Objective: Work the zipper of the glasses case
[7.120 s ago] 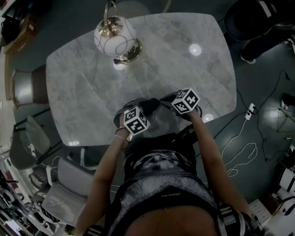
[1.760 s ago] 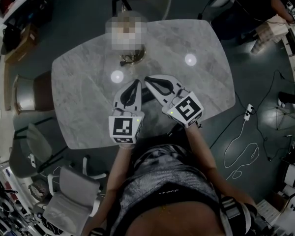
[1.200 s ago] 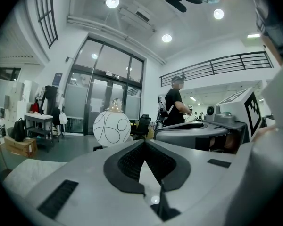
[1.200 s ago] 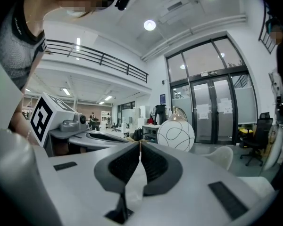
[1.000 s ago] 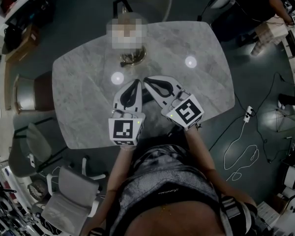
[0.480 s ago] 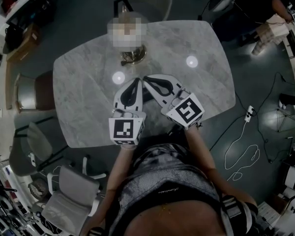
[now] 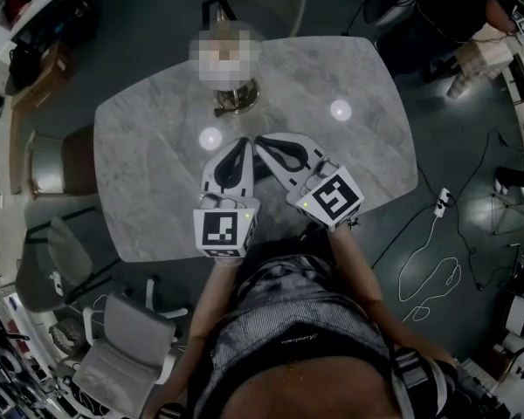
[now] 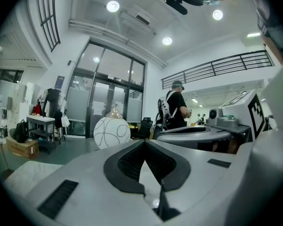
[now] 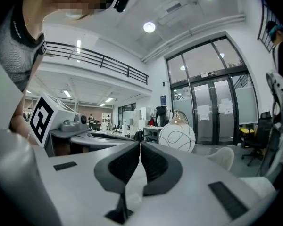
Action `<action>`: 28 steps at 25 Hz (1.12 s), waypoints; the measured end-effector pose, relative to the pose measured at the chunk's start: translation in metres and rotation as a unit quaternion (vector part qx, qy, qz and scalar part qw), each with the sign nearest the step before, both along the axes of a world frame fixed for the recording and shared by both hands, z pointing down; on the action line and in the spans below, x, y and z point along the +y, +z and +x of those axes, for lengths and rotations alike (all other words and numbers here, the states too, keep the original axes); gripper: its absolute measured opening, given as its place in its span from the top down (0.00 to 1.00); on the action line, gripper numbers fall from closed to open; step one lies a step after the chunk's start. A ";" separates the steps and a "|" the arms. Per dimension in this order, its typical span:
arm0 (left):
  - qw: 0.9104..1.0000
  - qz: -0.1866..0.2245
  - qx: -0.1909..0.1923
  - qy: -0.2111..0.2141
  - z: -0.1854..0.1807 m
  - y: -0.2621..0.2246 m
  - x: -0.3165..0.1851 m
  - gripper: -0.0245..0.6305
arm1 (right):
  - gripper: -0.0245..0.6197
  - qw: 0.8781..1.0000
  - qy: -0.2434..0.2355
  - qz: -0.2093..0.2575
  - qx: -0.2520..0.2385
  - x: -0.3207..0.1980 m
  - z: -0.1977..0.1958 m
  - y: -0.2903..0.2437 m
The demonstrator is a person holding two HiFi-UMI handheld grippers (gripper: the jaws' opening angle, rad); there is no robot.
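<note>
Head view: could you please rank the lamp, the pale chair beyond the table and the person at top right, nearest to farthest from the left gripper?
1. Lamp, on the table just ahead of the left gripper.
2. Pale chair, past the table's far edge.
3. Person, far top right.

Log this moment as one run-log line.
left gripper: shut, empty | right gripper: shut, empty | position: tips close together over table, near lamp | glasses case: not visible
</note>
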State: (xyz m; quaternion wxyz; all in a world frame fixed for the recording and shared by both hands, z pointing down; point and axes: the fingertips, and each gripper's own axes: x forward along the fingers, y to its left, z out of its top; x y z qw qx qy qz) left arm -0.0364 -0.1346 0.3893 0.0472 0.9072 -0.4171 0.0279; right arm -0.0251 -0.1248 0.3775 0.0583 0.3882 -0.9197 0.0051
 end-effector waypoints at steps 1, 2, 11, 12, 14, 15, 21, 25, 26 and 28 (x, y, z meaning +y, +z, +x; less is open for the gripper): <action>1.000 0.001 0.000 0.000 0.000 0.000 0.000 0.95 | 0.86 1.000 0.001 0.002 -0.001 0.000 0.001 0.000; 1.000 0.001 0.000 0.000 0.001 0.000 0.001 0.95 | 0.86 1.000 0.001 0.002 -0.002 0.001 0.001 0.000; 1.000 -0.002 -0.001 -0.001 0.002 0.001 0.000 0.95 | 0.86 1.000 0.001 -0.002 -0.004 0.000 0.002 0.000; 1.000 -0.003 -0.001 -0.002 0.002 0.000 0.000 0.95 | 0.86 1.000 0.001 -0.003 -0.002 0.000 0.002 0.001; 1.000 -0.003 0.000 -0.004 0.001 0.001 0.000 0.95 | 0.86 1.000 0.001 -0.008 0.000 0.000 0.002 0.003; 1.000 -0.004 0.000 -0.004 0.000 0.002 -0.001 0.95 | 0.86 1.000 0.002 -0.010 0.001 0.000 0.002 0.003; 1.000 -0.007 0.003 -0.006 -0.001 0.002 -0.002 0.95 | 0.86 1.000 -0.004 -0.005 -0.001 0.000 -0.001 0.003; 1.000 -0.006 0.003 -0.005 0.000 0.003 -0.003 0.95 | 0.86 1.000 -0.004 -0.004 0.000 0.000 0.000 0.004; 1.000 -0.007 0.002 -0.005 0.000 0.004 -0.003 0.95 | 0.86 1.000 -0.003 -0.005 0.000 -0.001 0.000 0.004; 1.000 -0.009 0.003 -0.006 0.000 0.005 -0.002 0.95 | 0.86 1.000 -0.001 -0.010 0.000 0.000 0.001 0.005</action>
